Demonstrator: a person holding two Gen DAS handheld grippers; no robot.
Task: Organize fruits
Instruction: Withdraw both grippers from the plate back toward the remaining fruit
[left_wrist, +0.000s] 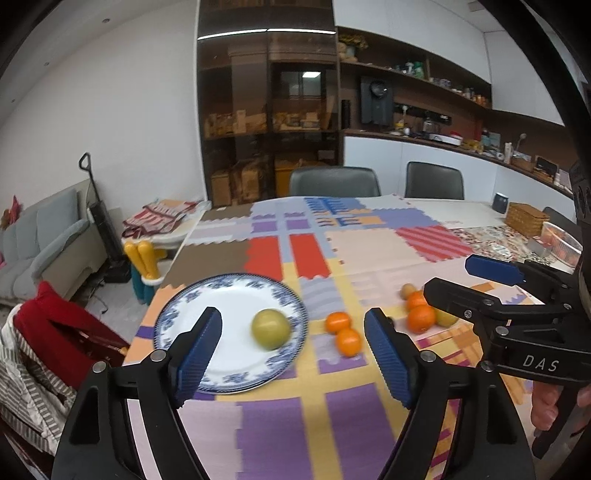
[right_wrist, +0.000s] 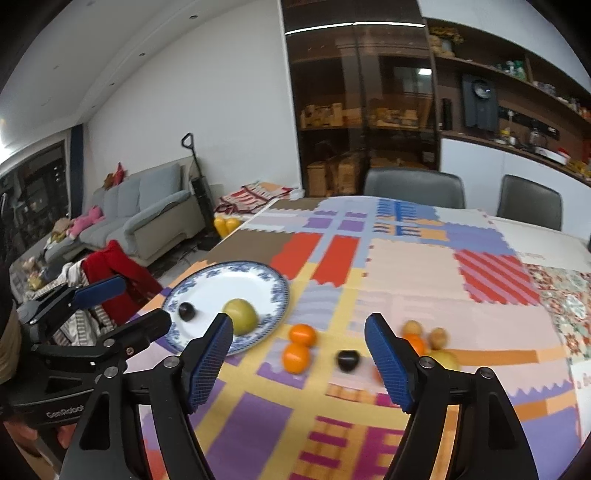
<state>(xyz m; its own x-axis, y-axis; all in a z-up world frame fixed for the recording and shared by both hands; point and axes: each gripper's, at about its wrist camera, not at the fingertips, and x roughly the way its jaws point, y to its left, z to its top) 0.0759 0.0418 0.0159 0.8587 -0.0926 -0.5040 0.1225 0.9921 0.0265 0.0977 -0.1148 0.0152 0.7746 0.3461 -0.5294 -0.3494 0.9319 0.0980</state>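
Left wrist view: left gripper (left_wrist: 293, 354) spread wide, nothing between its pads; right gripper (right_wrist: 299, 363) likewise empty. Green fruit (right_wrist: 242, 315) and dark plum (right_wrist: 187, 311) sit on plate (right_wrist: 221, 284) (oranges (right_wrist: 297, 349) beside it, on the tablecloth (right_wrist: 406, 266)).

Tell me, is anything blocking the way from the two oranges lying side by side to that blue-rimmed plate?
Nothing visible does. The two oranges lie on bare tablecloth just right of the plate, with open cloth between them. On the plate, a green fruit sits near that edge and a dark fruit further left, leaving white space.
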